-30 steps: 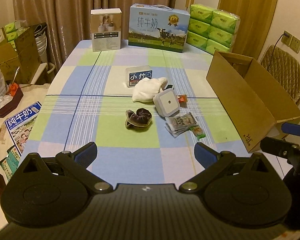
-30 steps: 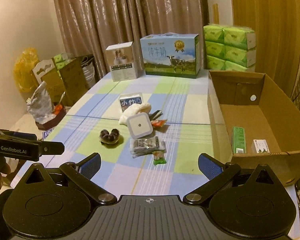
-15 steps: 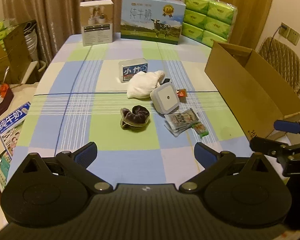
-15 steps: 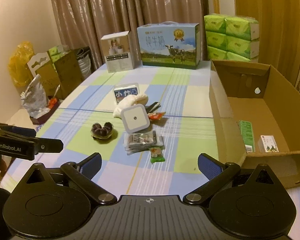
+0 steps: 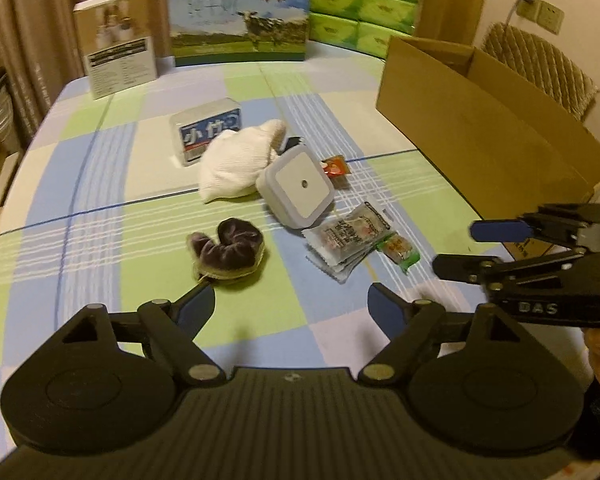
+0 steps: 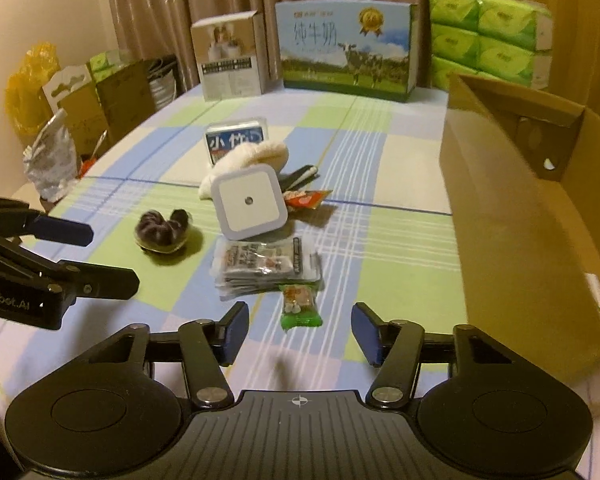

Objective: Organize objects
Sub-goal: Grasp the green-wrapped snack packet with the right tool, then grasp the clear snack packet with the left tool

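Left wrist view: left hand-held gripper [image 5: 291, 306] spread wide, empty, low over the checked desk [image 5: 100, 184]. Just ahead of its left finger, a dark velvet scrunchie [image 5: 228, 250]. Further on, a white square night light [image 5: 298, 186] leaning on a white cloth [image 5: 238, 170]; cloth partly covering a tissue pack [image 5: 206, 130] and a dark item, only a corner visible. Stack of snack packets [image 5: 348, 242] with a green candy [image 5: 398, 250] beside it; small red sachet [image 5: 335, 166] behind the light. Cardboard box [image 5: 480, 136] at right, inside hidden from here. Right hand-held gripper [image 5: 458, 248] seen from the side at right edge, fingers apart. Picture somewhat blurred, print on packets not readable.

Right wrist view: right hand-held gripper [image 6: 296, 332] open wide, nothing between the fingers, green candy [image 6: 300, 306] lying just in front in the gap. Snack packets [image 6: 268, 266] behind it, then night light [image 6: 250, 202], scrunchie [image 6: 162, 230] to the left. Box [image 6: 512, 216] near wall blocking its floor. Left hand-held gripper [image 6: 108, 256] entering from left, body cut off by the frame.
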A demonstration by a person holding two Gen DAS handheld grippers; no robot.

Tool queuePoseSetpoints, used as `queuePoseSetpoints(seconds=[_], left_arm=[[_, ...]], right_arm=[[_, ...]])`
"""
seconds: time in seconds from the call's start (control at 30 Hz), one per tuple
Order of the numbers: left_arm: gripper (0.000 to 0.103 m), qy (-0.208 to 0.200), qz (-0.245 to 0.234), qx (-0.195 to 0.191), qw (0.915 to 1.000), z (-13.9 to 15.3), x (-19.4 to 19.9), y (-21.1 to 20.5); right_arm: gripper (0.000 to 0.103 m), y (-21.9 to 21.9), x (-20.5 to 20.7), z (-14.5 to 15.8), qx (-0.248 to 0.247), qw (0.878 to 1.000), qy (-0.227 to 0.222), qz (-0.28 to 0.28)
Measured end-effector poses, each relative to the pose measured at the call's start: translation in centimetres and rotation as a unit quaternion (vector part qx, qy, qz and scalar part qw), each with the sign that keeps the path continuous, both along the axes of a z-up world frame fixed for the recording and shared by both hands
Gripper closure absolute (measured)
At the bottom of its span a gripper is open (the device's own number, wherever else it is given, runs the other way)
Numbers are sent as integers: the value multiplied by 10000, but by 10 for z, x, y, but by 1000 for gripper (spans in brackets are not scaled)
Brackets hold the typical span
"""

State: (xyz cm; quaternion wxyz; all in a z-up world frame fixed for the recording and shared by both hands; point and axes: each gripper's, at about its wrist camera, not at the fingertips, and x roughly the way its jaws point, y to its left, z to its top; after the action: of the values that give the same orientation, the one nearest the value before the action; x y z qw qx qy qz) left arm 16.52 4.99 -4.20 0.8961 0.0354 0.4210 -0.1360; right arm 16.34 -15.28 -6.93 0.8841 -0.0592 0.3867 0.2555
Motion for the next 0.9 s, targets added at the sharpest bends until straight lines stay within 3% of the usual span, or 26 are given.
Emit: queuePoseSetpoints(seconds=[0.43,0.67,0.9], left_arm=[[31,-190,-833,150,9962,-28,32,-19],[36,-246,-1562,587,9857,-40,48,-56],[45,-241,-2106,862,9735,-56,75,-78]], right_arm=[[79,21,34,-41,-393,9991,28,139],[82,-4,38,-38,-356,9982,151,-462],[82,-16,37,-37,-280,9973,223,-637]])
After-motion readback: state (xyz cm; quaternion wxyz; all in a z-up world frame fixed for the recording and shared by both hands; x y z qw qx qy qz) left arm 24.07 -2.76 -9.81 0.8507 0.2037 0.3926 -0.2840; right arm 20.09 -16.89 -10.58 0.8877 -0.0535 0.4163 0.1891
